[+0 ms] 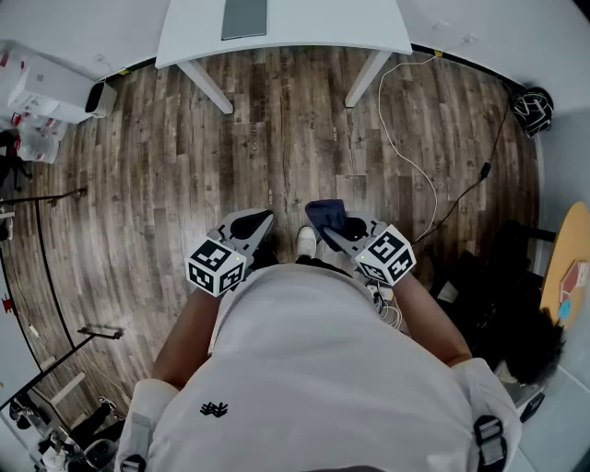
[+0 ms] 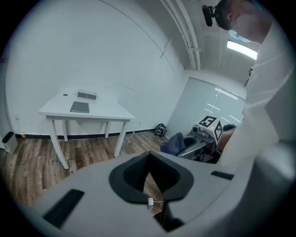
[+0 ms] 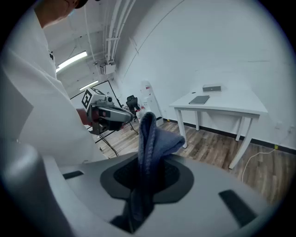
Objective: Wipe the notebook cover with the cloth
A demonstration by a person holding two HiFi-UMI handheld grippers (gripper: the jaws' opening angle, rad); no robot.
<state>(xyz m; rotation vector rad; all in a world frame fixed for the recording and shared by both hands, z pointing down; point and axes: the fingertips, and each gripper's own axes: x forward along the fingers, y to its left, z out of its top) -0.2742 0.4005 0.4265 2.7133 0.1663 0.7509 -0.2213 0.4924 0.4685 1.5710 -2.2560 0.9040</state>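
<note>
A grey notebook (image 1: 244, 18) lies on a white table (image 1: 304, 28) across the room, far from both grippers. It also shows in the left gripper view (image 2: 79, 107) and in the right gripper view (image 3: 199, 99). My right gripper (image 1: 324, 219) is held close to my body and is shut on a dark blue cloth (image 3: 152, 136), which sticks up between its jaws. My left gripper (image 1: 261, 221) is beside it, shut with nothing in it. From the left gripper (image 2: 149, 159) I see the right gripper (image 2: 203, 134) and the cloth (image 2: 173, 143).
A second flat grey item (image 2: 87, 96) lies on the table behind the notebook. A white cable (image 1: 406, 138) runs over the wood floor under the table's right side. A black bag (image 1: 533, 109) sits by the wall. White boxes (image 1: 46, 88) and stands are at the left.
</note>
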